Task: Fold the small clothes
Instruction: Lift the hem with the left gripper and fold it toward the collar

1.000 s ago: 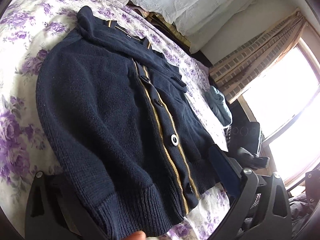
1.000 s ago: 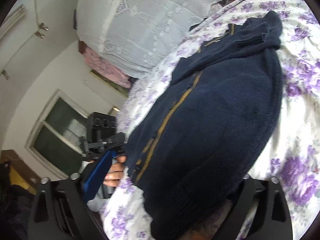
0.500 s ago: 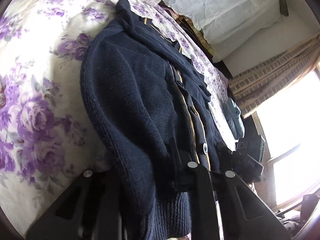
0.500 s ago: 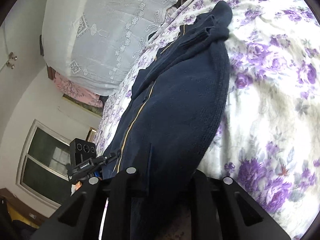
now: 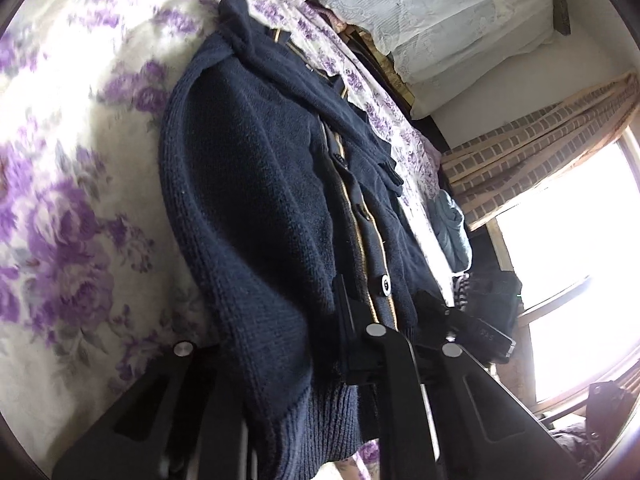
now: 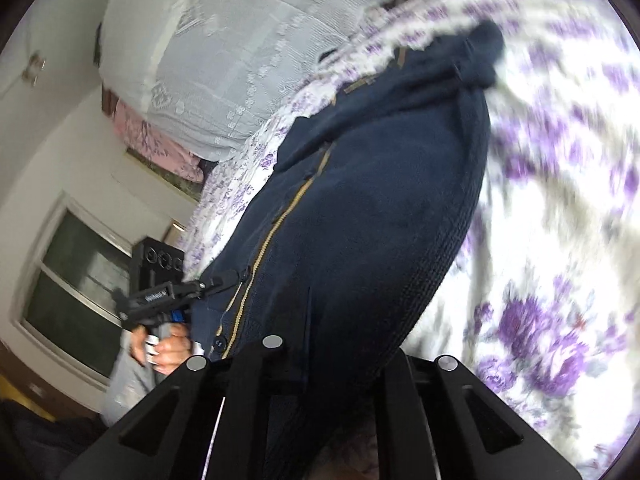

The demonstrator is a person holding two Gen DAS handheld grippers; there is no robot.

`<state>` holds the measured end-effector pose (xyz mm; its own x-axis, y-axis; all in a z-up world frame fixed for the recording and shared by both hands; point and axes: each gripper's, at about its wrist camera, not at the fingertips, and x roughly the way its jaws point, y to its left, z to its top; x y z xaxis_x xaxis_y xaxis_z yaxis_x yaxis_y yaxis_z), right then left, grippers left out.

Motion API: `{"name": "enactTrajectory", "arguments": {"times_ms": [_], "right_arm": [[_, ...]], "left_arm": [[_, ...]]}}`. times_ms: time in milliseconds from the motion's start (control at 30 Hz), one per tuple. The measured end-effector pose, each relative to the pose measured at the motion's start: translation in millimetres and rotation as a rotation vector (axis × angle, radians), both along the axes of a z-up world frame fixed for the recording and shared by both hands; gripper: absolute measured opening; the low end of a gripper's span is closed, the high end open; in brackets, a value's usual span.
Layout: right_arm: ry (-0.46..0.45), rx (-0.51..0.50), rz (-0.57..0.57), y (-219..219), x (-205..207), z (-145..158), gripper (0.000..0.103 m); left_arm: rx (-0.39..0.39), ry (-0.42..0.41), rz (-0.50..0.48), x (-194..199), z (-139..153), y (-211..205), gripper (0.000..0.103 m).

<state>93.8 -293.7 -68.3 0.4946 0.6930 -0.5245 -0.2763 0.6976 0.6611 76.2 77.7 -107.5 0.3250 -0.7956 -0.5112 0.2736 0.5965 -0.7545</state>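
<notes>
A navy knitted cardigan [image 5: 260, 200] with a yellow-trimmed button band lies lengthwise on a purple-flowered bedsheet [image 5: 80, 200], collar at the far end. My left gripper [image 5: 384, 320] is shut on the near hem beside the button band. In the right wrist view the cardigan [image 6: 380, 200] runs away from me, and my right gripper [image 6: 344, 360] is shut on the hem at its other corner. The pinched hem is bunched and raised off the sheet [image 6: 560, 240]. The left gripper [image 6: 168, 296] and the hand [image 6: 168, 344] holding it show at that view's left.
A white lace-covered bundle of bedding [image 5: 440, 12] sits at the head of the bed. A grey-blue garment [image 5: 452, 232] lies near the bed's far side. A bright window [image 5: 580, 240] with checked curtains [image 5: 540, 132] is beyond. Bare sheet spreads beside the cardigan.
Both grippers went from wide open around the hem to shut on it. The cardigan's lower part, flat before, is now bunched and lifted at the near end.
</notes>
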Motion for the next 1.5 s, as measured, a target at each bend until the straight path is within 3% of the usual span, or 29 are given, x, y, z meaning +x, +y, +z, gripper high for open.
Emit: {"name": "enactTrajectory", "arguments": {"times_ms": [233,833,1133,1500], "right_arm": [[-0.082,-0.054,0.023,2,-1,24,0.008],[-0.229,-0.003,-0.023,-9,38,75,0.008],[-0.23,0.035,-0.076,-20,78,80,0.008],[-0.164,0.066,-0.125,-33,131,65,0.008]], "left_arm": [[0.048,-0.128,0.007,-3,34,-2,0.012],[0.077,-0.298,0.034,47,97,-16,0.012],[0.088,-0.323,0.067,93,109,-26,0.012],[0.089,-0.299,0.08,144,97,-41,0.012]]}}
